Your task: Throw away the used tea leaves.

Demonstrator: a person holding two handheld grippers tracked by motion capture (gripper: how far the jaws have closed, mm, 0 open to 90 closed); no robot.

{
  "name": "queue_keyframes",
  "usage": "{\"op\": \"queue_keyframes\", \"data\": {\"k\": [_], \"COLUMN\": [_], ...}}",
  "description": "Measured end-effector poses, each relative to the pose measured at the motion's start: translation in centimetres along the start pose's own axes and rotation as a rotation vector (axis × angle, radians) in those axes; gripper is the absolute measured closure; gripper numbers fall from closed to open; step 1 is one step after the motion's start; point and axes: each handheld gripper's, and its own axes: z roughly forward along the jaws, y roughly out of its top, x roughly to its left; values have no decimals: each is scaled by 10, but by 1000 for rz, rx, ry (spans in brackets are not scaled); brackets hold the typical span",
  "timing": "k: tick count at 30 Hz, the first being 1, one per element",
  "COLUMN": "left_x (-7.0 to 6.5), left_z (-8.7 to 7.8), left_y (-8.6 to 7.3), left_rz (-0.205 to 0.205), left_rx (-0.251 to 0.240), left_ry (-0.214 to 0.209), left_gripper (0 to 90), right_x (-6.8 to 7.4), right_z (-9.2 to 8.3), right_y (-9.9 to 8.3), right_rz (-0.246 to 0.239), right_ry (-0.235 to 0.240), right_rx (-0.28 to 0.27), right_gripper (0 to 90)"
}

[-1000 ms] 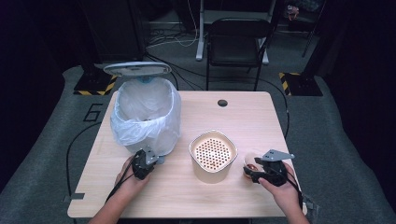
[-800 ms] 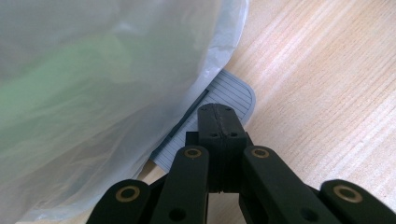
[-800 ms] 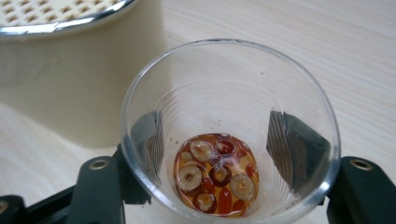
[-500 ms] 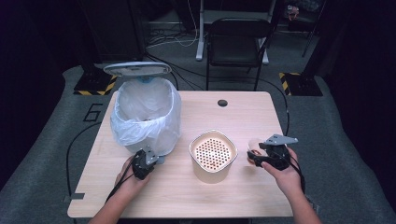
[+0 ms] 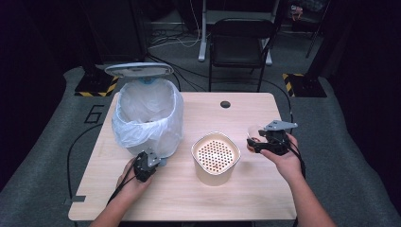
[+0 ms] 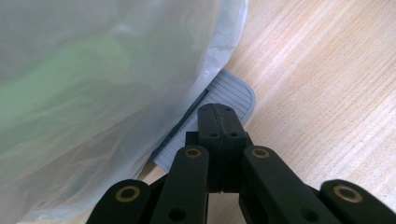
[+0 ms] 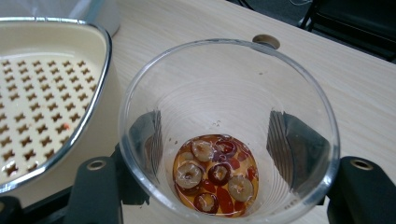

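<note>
My right gripper [image 5: 260,140] is shut on a clear plastic cup [image 7: 228,135], held above the table to the right of the cream strainer pot [image 5: 215,157]. The cup [image 5: 254,133] holds red and pale fruit slices [image 7: 214,173] in a little amber liquid. Both pads press the cup's sides. My left gripper [image 5: 153,160] is shut, its jaws together and pressing down on the grey ribbed pedal [image 6: 229,95] of the bin [image 5: 146,113]. The bin's lid [image 5: 138,70] stands raised, and a white plastic liner [image 6: 93,84] drapes over its rim.
The perforated insert [image 7: 32,88] of the pot lies just left of the cup in the right gripper view. A round hole [image 5: 225,104] sits in the table [image 5: 198,198] near its far edge. A black chair [image 5: 240,42] stands behind the table.
My right gripper has risen with the cup and moved away from me, toward the table's far side. The left hand has stayed on the pedal.
</note>
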Motion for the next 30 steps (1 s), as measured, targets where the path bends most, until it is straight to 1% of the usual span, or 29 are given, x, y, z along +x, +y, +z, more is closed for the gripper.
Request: {"op": "queue_keyframes", "data": {"k": [2,5,7,9,13,15,16,18,20,21,22,23,24,25,26,27,28,29,30], "left_x": [0,0,0,0,0,0,0,0,0,0,0,0,0,0,0,0,0,1,1], "left_z": [0,0,0,0,0,0,1,1,1,1,0,1,0,1,1,1,1,1,0], "left_y": [0,0,0,0,0,0,0,0,0,0,0,0,0,0,0,0,0,0,0], "left_rz": [0,0,1,-1,0,-2,-2,-1,0,-2,0,-3,-2,-3,-3,-4,-3,-4,-3], "left_rx": [-1,-1,0,-4,0,-4,-7,-7,-7,-9,-4,-12,-7,-7,-7,-8,-8,-7,-7], "left_ry": [-1,-1,-1,4,-2,4,5,3,3,3,1,4,-3,-3,-3,-3,-3,-3,-3], "left_gripper": [900,900,900,900,900,900,900,900,900,900,900,900,900,900,900,900,900,900,900], "right_x": [-2,-3,-2,-2,-1,-1,-2,-2,-4,-3,-4,-3,-4,-3,-4,-4,-4,-4,-4], "right_z": [4,9,12,18,27,31,33,38,41,42,44,45,46,47,48,48,49,49,49], "right_y": [4,8,11,15,23,27,29,34,38,39,41,43,45,47,49,50,52,53,55], "right_rz": [0,-25,-30,-48,-91,-97,-109,-118,-160,-159,-179,-176,-204,-206,-226,-246,-253,-254,-278], "right_ry": [17,33,37,51,84,101,117,129,150,151,161,163,165,169,172,173,173,174,173], "right_rx": [-9,-13,-9,-5,-15,-35,-40,-40,-38,-40,-39,-37,-44,-43,-47,-64,-74,-68,-70], "right_gripper": [354,350,350,350,351,353,353,355,358,358,360,362,362,364,366,368,368,368,367]}}
